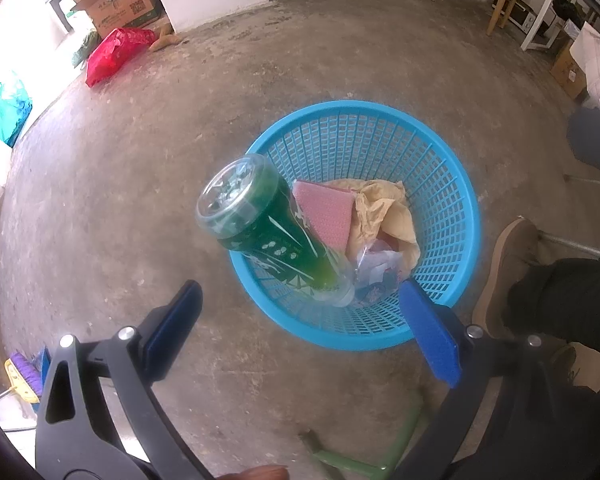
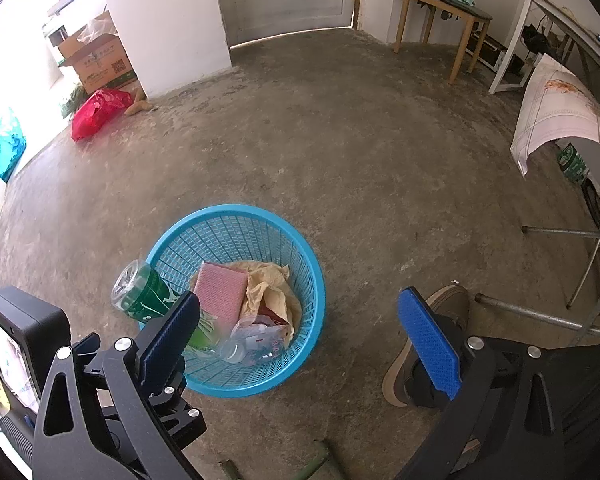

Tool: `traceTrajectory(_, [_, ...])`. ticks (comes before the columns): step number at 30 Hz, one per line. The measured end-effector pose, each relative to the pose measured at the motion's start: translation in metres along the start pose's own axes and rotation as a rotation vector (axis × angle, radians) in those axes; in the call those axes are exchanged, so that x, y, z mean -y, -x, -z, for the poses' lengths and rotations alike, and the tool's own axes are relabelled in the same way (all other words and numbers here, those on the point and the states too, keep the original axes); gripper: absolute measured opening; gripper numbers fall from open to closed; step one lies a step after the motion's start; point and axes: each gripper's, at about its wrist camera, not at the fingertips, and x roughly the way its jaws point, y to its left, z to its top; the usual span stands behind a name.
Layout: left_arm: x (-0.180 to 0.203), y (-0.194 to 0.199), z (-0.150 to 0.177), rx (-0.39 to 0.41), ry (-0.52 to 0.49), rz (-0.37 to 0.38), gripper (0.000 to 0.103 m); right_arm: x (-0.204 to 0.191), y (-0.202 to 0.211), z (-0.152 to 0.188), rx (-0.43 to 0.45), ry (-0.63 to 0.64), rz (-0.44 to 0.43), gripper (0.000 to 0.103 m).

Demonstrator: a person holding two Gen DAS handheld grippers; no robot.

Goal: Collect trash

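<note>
A blue plastic basket [image 1: 452, 184] stands on the concrete floor; it also shows in the right wrist view [image 2: 236, 220]. A green-labelled plastic bottle [image 1: 260, 224] leans in it, base up over the rim, neck down; the right wrist view shows it too [image 2: 140, 292]. Inside lie a pink pad [image 1: 328, 212], crumpled tan paper [image 1: 384, 208] and a clear wrapper [image 1: 376, 268]. My left gripper [image 1: 300, 328] is open, just above the near rim, holding nothing. My right gripper [image 2: 300, 340] is open and empty, to the right of the basket.
A red bag [image 1: 112, 52], a cardboard box [image 1: 112, 0] and a teal bag [image 1: 8, 112] sit far left by the wall. A wooden chair [image 2: 436, 20] and white table [image 2: 520, 60] stand at the back right. The person's shoe [image 1: 504, 276] is right of the basket.
</note>
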Motion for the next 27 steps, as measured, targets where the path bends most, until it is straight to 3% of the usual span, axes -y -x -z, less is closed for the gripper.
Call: traceTrajectory(27, [0.004,0.012,0.0,0.015,0.0,-0.003,0.095,0.004,0.004,0.002,0.004,-0.025,-0.038,0.097])
